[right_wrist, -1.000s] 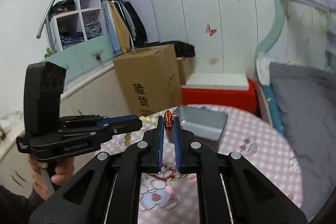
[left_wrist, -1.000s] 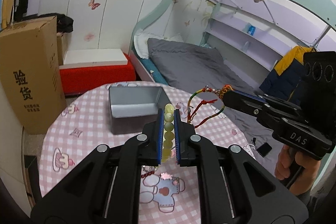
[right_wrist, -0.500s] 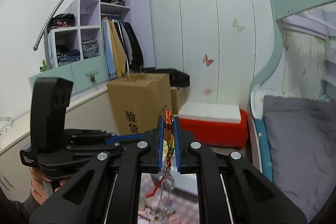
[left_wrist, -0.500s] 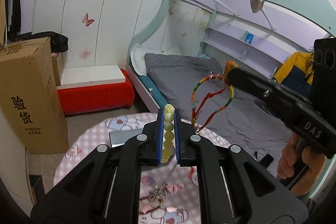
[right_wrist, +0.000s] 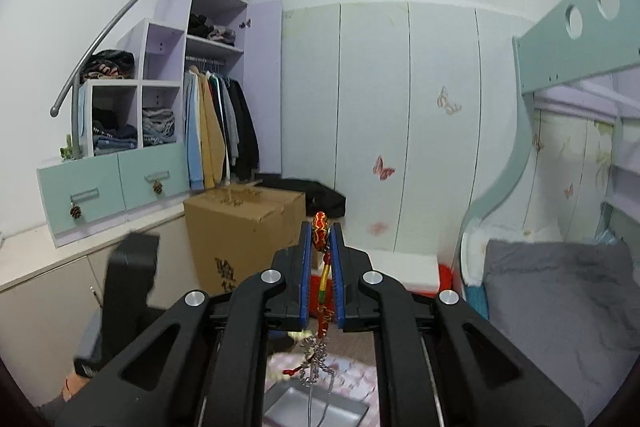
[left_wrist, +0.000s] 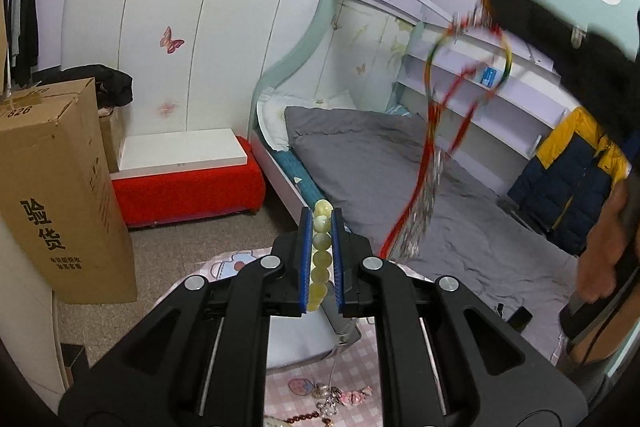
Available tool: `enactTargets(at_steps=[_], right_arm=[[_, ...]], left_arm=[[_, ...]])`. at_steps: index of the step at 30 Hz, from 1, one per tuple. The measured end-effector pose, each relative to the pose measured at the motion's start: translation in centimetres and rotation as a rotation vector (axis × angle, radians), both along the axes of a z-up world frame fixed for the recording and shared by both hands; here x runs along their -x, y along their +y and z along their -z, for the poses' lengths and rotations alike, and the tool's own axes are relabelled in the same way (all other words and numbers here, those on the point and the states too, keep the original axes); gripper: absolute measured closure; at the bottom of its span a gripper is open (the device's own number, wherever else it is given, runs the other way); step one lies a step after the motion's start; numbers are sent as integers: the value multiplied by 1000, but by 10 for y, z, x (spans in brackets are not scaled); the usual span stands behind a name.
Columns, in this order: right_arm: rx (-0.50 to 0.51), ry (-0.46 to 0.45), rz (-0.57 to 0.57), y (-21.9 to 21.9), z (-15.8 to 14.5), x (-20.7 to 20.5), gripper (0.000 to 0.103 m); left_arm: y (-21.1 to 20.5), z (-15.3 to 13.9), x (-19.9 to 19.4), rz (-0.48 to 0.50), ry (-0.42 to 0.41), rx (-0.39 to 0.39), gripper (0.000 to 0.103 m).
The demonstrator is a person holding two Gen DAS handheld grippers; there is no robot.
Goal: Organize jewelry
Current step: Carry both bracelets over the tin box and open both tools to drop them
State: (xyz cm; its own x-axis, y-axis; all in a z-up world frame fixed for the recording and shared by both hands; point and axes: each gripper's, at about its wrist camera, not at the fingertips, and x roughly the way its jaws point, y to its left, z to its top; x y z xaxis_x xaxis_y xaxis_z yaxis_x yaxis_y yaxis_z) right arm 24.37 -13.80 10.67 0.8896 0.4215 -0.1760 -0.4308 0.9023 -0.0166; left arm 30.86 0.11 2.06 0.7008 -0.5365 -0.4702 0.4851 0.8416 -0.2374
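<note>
My left gripper (left_wrist: 320, 259) is shut on a pale yellow bead bracelet (left_wrist: 321, 251), held well above the pink checked table (left_wrist: 360, 367). My right gripper (right_wrist: 320, 263) is shut on a multicoloured braided cord bracelet (right_wrist: 321, 231) with red tassels; a silver chain (right_wrist: 314, 355) tangled on it hangs down over the grey metal tin (right_wrist: 316, 411). In the left wrist view the right gripper is a blurred black shape at the upper right, with the cord bracelet (left_wrist: 468, 67) dangling from it. The tin (left_wrist: 296, 343) lies on the table under my left fingers.
More jewelry (left_wrist: 332, 399) lies on the table near the bottom edge. A cardboard box (left_wrist: 52, 187) stands left of the table, a red bench (left_wrist: 188, 183) behind it, and a grey bed (left_wrist: 400, 179) to the right. The left gripper (right_wrist: 124, 291) shows blurred in the right wrist view.
Both grippers have risen and tilted upward with their bracelets. The right gripper has lifted higher, pulling the silver chain up off the table.
</note>
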Motion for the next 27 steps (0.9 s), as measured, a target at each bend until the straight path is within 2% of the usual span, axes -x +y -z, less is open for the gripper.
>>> enactTargets(at_steps=[6, 11, 16, 24, 27], right_arm=[[0, -47, 4, -1, -19, -7, 96], [10, -20, 4, -3, -9, -18, 96], [19, 94, -15, -2, 40, -32, 96], [16, 319, -31, -5, 124, -51, 96], [17, 406, -20, -6, 158, -56, 95]], left_arm=[[-1, -13, -6, -8, -25, 8, 94], [-5, -1, -18, -9, 8, 3, 94], [-12, 35, -36, -4, 93, -24, 94], [-22, 112, -59, 7, 272, -113, 93], [-23, 131, -63, 6, 320, -142, 93]])
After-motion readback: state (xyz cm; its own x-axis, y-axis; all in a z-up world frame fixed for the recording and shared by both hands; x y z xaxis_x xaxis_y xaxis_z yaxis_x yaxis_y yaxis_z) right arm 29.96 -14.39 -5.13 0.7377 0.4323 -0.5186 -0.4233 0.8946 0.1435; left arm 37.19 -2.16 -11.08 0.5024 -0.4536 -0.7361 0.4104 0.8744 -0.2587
